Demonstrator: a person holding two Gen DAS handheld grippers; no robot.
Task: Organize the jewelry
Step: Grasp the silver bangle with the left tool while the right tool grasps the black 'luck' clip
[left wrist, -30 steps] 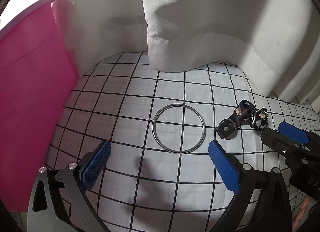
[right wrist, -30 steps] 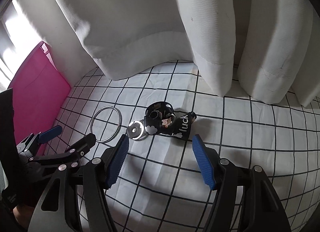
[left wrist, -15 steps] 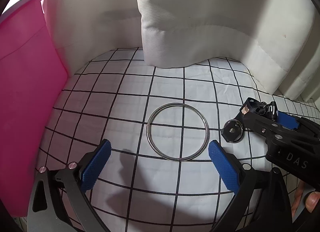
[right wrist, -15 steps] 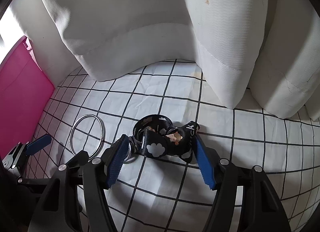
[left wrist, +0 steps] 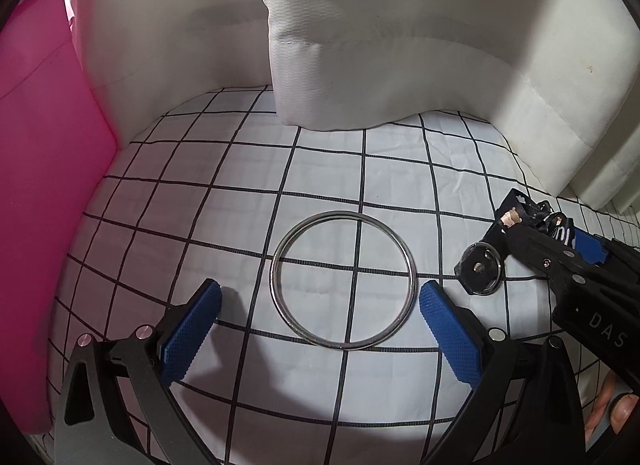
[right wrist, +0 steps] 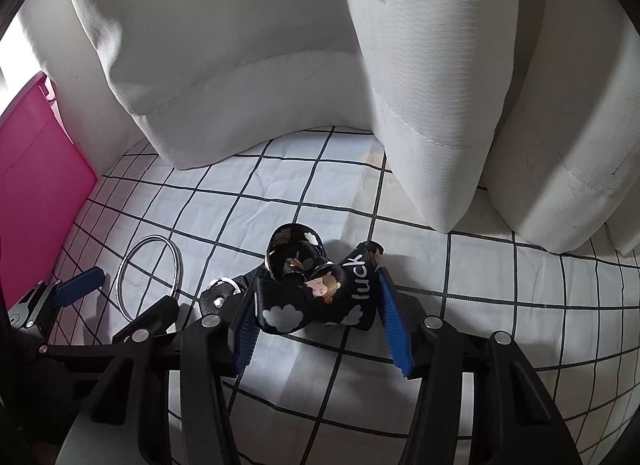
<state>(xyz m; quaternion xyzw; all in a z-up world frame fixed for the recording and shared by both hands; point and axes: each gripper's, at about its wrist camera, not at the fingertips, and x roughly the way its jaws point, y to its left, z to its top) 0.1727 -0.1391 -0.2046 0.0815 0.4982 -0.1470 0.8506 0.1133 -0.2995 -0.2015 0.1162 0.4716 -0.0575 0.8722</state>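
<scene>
A silver bangle [left wrist: 342,280] lies flat on the checked cloth, just ahead of my open left gripper [left wrist: 316,321], whose blue pads sit at either side of its near edge. It also shows in the right wrist view [right wrist: 149,275]. A black printed strap with "luck" lettering [right wrist: 320,293] and a round metal clasp [left wrist: 479,275] lies to the right. My right gripper [right wrist: 320,329] has its blue pads against both sides of the strap's bundle, low on the cloth.
A pink box [left wrist: 44,169] stands along the left. White curtain folds [left wrist: 384,45] hang down to the cloth at the back. The black-and-white grid cloth [left wrist: 200,201] covers the surface.
Both grippers moved forward and down. The left one came up to the bangle. The right one's jaws narrowed from wide open to pressing the strap between them.
</scene>
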